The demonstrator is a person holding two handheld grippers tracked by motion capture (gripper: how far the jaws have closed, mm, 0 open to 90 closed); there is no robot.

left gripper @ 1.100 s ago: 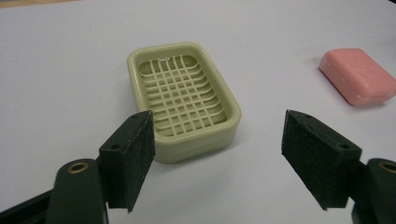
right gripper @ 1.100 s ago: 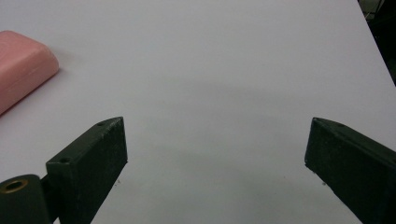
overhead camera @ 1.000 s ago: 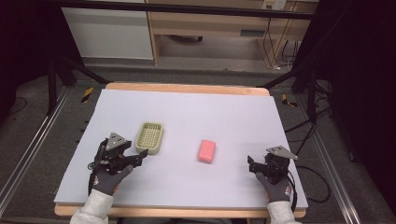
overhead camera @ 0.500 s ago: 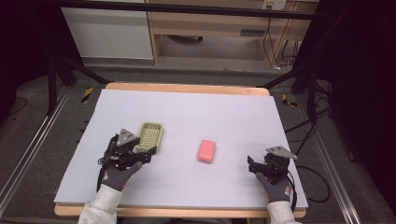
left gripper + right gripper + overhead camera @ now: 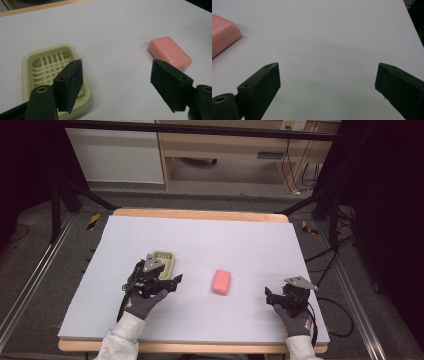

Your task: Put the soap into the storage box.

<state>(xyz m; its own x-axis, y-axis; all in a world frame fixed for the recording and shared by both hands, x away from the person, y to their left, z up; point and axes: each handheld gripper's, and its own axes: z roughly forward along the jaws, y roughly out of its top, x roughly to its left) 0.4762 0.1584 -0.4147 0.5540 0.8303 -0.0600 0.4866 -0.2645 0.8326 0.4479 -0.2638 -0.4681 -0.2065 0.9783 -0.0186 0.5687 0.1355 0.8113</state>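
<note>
- Pink soap bar [image 5: 221, 281] lay flat on the white table top [image 5: 240, 240], free of both grippers, roughly midway between them and slightly ahead of each.
- In the left gripper view the soap bar [image 5: 170, 52] sat just beyond the tip of the right-hand jaw, not touching it; bare table showed between the two jaws.
- Pale green soap dish [image 5: 164, 261], slatted bottom, held nothing. It stood well apart from the soap bar, on the far side of the left gripper from it.
- Left gripper [image 5: 172, 281] had its jaws spread wide, holding nothing. Its left-hand jaw overlapped the near rim of the soap dish [image 5: 47, 67] in its own view; contact could not be told.
- Right gripper [image 5: 270, 296] was low over the table near the front edge, jaws spread wide, nothing between them.
- In the right gripper view one corner of the soap bar [image 5: 222, 35] lay ahead and to the left of the left-hand jaw, clear of it.
- Both hands wore dark gloves, with light sleeves.
</note>
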